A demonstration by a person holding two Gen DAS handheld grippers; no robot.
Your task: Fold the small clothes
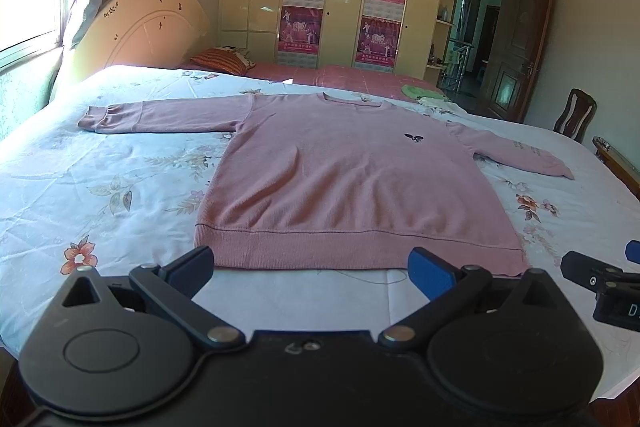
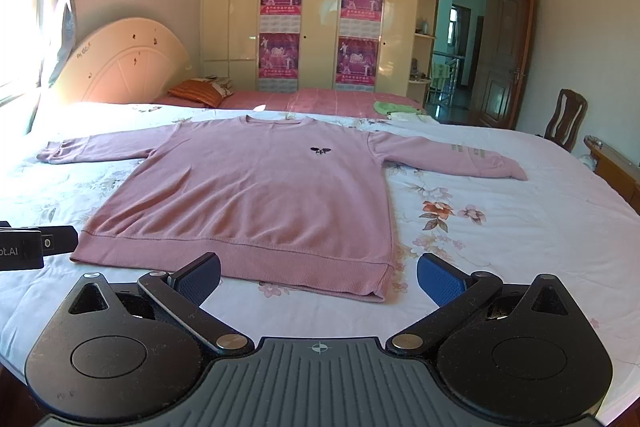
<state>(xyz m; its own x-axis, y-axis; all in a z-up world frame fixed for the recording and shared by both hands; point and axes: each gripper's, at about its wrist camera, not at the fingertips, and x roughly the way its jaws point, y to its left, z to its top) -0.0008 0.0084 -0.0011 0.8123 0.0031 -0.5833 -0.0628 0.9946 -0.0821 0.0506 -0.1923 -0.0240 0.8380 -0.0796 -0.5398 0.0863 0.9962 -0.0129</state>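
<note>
A pink long-sleeved sweater (image 1: pixel 352 179) (image 2: pixel 256 191) lies flat and face up on the flowered bed sheet (image 1: pixel 100 195) (image 2: pixel 500 227), both sleeves spread out sideways and its ribbed hem nearest me. A small dark emblem (image 1: pixel 414 137) (image 2: pixel 321 149) marks its chest. My left gripper (image 1: pixel 312 269) hovers open just short of the hem, nothing between its blue pads. My right gripper (image 2: pixel 319 277) is open too, in front of the hem's right corner and empty. Each gripper shows at the edge of the other's view: the right gripper (image 1: pixel 608 287) and the left gripper (image 2: pixel 36 247).
A headboard (image 1: pixel 148 23) and a striped pillow (image 1: pixel 224 61) stand at the far left. A red blanket (image 1: pixel 340 77) and green cloths (image 1: pixel 420 91) lie beyond the collar. A wardrobe with posters (image 1: pixel 344 7), an open door (image 1: pixel 516 43) and a wooden chair (image 1: pixel 574 119) lie behind.
</note>
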